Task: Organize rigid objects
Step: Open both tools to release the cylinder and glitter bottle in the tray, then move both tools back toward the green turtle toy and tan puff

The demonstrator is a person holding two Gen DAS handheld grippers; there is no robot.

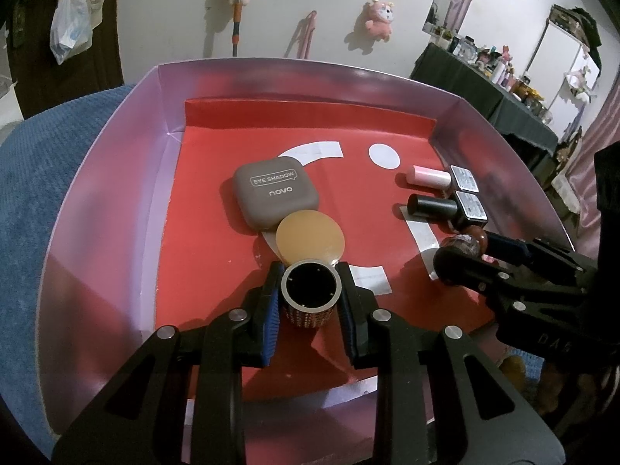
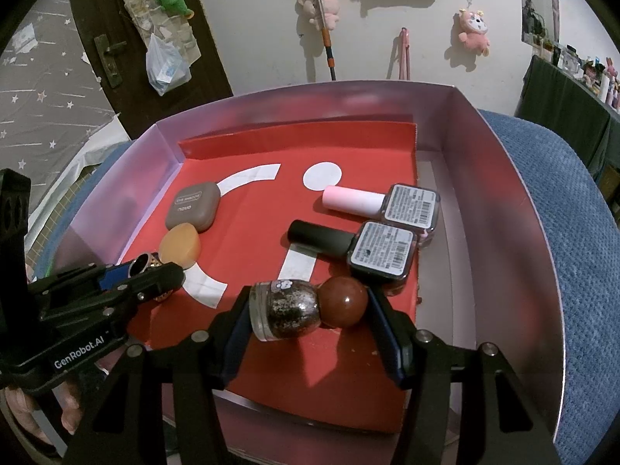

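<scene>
The left gripper (image 1: 310, 290) is clamping a studded cylindrical tube (image 1: 309, 299) tightly; the right gripper (image 2: 310, 310), partly open, is gripping a glitter nail-polish bottle (image 2: 286, 308) lengthwise.

White wall (image 2: 248, 19) is hung w/ pink plush toys (image 2: 474, 29); dark wooden door (image 2: 97, 38) is seen at left, cluttered dark-draped shelf (image 1: 480, 81) at right.

Three nail polish bottles (image 2: 387, 246) — one eyeshadow case (image 1: 276, 192), one orange puck (image 1: 310, 239), one studded cylinder (image 1: 310, 296).
</scene>
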